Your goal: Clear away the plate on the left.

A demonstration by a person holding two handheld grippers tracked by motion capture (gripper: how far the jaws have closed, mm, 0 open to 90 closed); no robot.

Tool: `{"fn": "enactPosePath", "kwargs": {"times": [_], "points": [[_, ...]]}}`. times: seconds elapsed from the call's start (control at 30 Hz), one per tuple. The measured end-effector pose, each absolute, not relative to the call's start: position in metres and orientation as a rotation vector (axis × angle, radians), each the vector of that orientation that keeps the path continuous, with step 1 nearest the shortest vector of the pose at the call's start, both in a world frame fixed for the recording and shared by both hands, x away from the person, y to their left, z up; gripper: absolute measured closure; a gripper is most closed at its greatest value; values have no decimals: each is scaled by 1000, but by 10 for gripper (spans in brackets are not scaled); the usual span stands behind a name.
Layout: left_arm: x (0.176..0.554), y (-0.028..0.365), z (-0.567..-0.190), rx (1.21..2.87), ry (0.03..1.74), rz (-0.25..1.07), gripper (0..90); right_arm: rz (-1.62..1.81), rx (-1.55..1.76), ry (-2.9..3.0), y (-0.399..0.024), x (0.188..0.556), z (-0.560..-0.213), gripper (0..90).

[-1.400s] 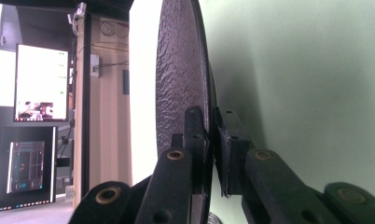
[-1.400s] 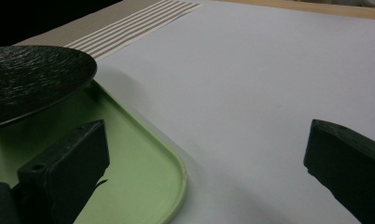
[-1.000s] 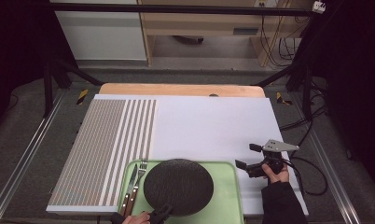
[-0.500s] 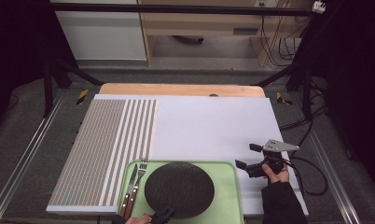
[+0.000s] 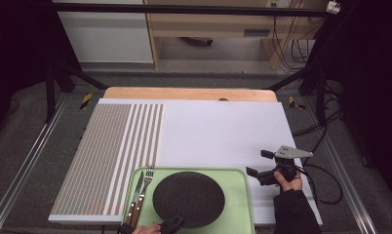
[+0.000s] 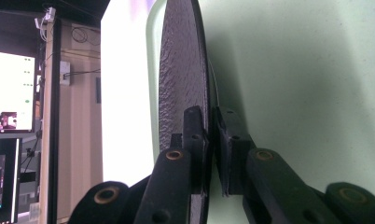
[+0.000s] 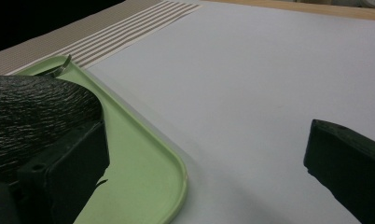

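Observation:
A round black textured plate lies on the pale green tray at the table's near edge. My left gripper is shut on the plate's near rim. In the left gripper view the plate stands edge-on with the left gripper clamping it, one jaw on each face, and the tray behind. My right gripper hovers open just right of the tray over the white mat. In its own view the right gripper holds nothing, with the plate and tray corner at left.
A fork and a knife with wooden handles lie on the tray's left side. The white mat with a striped panel at its left covers the table. A wooden board edge runs along the back.

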State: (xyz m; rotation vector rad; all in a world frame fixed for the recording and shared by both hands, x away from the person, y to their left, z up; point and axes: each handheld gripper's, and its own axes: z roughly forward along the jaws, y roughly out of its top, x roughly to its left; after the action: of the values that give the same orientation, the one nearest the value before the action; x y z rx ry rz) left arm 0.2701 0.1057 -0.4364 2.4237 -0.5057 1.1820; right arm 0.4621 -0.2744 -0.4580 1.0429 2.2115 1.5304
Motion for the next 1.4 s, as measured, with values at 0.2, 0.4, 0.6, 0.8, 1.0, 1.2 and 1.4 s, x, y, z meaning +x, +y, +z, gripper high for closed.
{"fn": "enactPosePath", "kwargs": {"times": [0.2, 0.4, 0.6, 0.8, 1.0, 1.2, 1.4], "points": [[271, 105, -437, 2421, -490, 1164, 830, 1532, 1042, 2212, -274, 462, -458, 4], [274, 107, -436, 2426, -447, 1089, 838, 1535, 1040, 2208, -275, 462, -458, 4], [272, 105, -438, 2446, -452, 1052, 846, 1532, 1037, 2208, -275, 462, -458, 4], [273, 104, -442, 2450, -447, 1001, 827, 1534, 1041, 2208, -274, 462, -458, 4], [273, 102, -447, 2477, -464, 954, 793, 1536, 1040, 2208, -275, 462, -458, 3], [274, 100, -454, 2510, -475, 903, 731, 1537, 1040, 2208, -275, 462, -458, 4], [275, 99, -457, 2519, -467, 874, 695, 1533, 1038, 2211, -274, 462, -458, 4]]}}
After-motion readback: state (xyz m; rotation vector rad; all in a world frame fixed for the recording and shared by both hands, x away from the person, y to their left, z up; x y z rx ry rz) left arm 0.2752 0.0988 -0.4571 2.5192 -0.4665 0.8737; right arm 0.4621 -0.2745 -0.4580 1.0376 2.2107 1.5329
